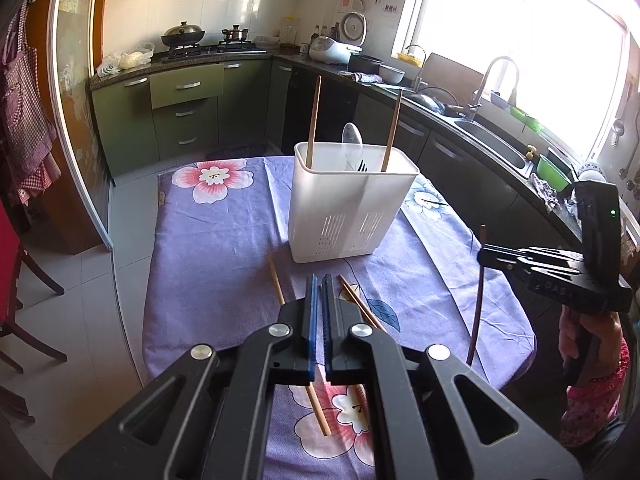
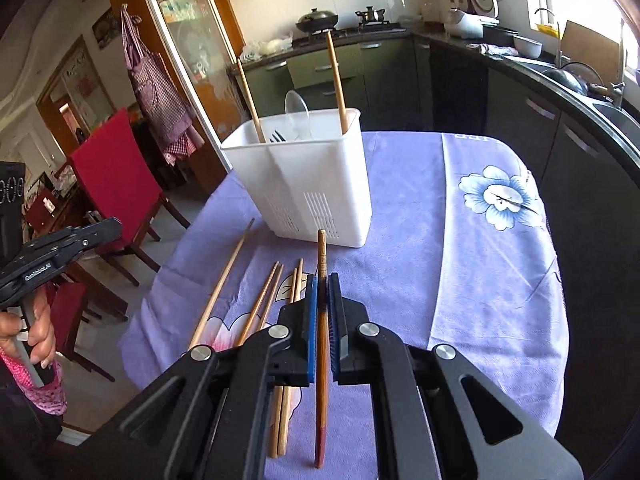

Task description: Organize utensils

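A white slotted utensil holder [image 1: 352, 204] [image 2: 308, 184] stands on the purple flowered tablecloth. It holds two upright wooden chopsticks [image 1: 314, 120], a clear plastic spoon [image 1: 352, 140] and a dark fork [image 1: 362, 166]. My right gripper [image 2: 322, 284] [image 1: 486, 254] is shut on a dark brown chopstick [image 2: 321, 344] [image 1: 478, 300], held upright above the table, right of the holder. My left gripper [image 1: 319, 282] is shut and empty, hovering over several loose chopsticks [image 1: 276, 280] [image 2: 224, 280] on the cloth.
The tablecloth [image 1: 208, 264] covers a small table with edges close on all sides. A red chair [image 2: 116, 188] stands at its left side. Dark kitchen counters with a sink [image 1: 492, 140] run along the right. A stove with pots [image 1: 184, 36] is at the back.
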Available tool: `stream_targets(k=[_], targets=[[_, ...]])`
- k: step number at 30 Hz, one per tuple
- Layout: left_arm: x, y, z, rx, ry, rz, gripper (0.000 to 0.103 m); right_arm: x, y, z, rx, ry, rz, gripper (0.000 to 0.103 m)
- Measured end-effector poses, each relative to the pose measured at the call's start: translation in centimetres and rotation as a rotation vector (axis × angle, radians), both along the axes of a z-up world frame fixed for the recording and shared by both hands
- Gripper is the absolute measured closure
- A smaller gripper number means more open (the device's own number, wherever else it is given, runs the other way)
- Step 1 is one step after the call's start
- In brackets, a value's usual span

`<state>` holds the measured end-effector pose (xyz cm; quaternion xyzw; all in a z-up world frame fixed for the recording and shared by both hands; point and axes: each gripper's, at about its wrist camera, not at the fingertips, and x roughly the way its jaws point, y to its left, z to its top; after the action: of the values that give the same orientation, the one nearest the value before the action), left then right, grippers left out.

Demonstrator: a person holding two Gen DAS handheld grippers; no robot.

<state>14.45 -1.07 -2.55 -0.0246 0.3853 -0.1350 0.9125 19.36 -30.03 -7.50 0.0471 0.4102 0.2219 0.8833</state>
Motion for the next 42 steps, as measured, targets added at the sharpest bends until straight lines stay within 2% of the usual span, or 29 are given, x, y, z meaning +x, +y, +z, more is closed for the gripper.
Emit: stream_targets(k=[3,5,7,11,12,15,18,19,21,23,26,29,34,42], targets=[[0.7,-0.2,-0.5,0.024,0.039,-0.001,0.102,-1.5,-1.9,1.4,0.016,-0.025,-0.013,0.097],[2.1,0.1,-1.9,0.006,0.099,0.029,0.102,-2.3,-2.4,1.9,0.019,-0.036,-0.017,0.097],[4.1,0.1,-3.7,0.035,0.155,0.055,0.1,-2.6,-3.1,2.4,0.03,-0.041,-0.014,0.097],[8.6,-0.3,-8.1,0.111,0.252,0.099,0.078,-3.1,-3.6,2.4,0.044,-0.052,-0.016,0.097],[9.9,-0.4,-9.3,0.133,0.283,0.114,0.075,-3.1,-3.7,2.3,0.048,-0.052,-0.016,0.097],[12.6,-0.8,-12.3,0.191,0.36,0.143,0.075,-3.5,-4.2,2.5,0.056,-0.054,-0.022,0.097],[14.3,-1.2,-14.0,0.251,0.405,0.161,0.075,-3.7,-4.8,2.5,0.067,-0.051,-0.027,0.097],[14.7,-1.1,-14.4,0.255,0.424,0.172,0.077,-3.7,-5.0,2.5,0.067,-0.051,-0.031,0.097],[15.1,-1.2,-15.0,0.254,0.452,0.171,0.09,-3.8,-5.4,2.4,0.072,-0.049,-0.034,0.097],[15.1,-1.4,-15.0,0.257,0.452,0.166,0.096,-3.8,-5.6,2.4,0.077,-0.047,-0.034,0.097],[14.9,-1.5,-14.9,0.231,0.452,0.148,0.098,-3.6,-5.6,2.3,0.08,-0.044,-0.031,0.097],[14.1,-1.4,-13.7,0.2,0.413,0.137,0.098,-3.6,-5.5,2.4,0.083,-0.047,-0.023,0.097],[11.0,-1.0,-9.2,0.161,0.298,0.114,0.098,-4.0,-5.3,2.9,0.081,-0.059,-0.017,0.097],[3.8,0.2,-2.0,0.1,0.113,0.066,0.098,-4.8,-4.9,3.7,0.073,-0.079,-0.011,0.097]])
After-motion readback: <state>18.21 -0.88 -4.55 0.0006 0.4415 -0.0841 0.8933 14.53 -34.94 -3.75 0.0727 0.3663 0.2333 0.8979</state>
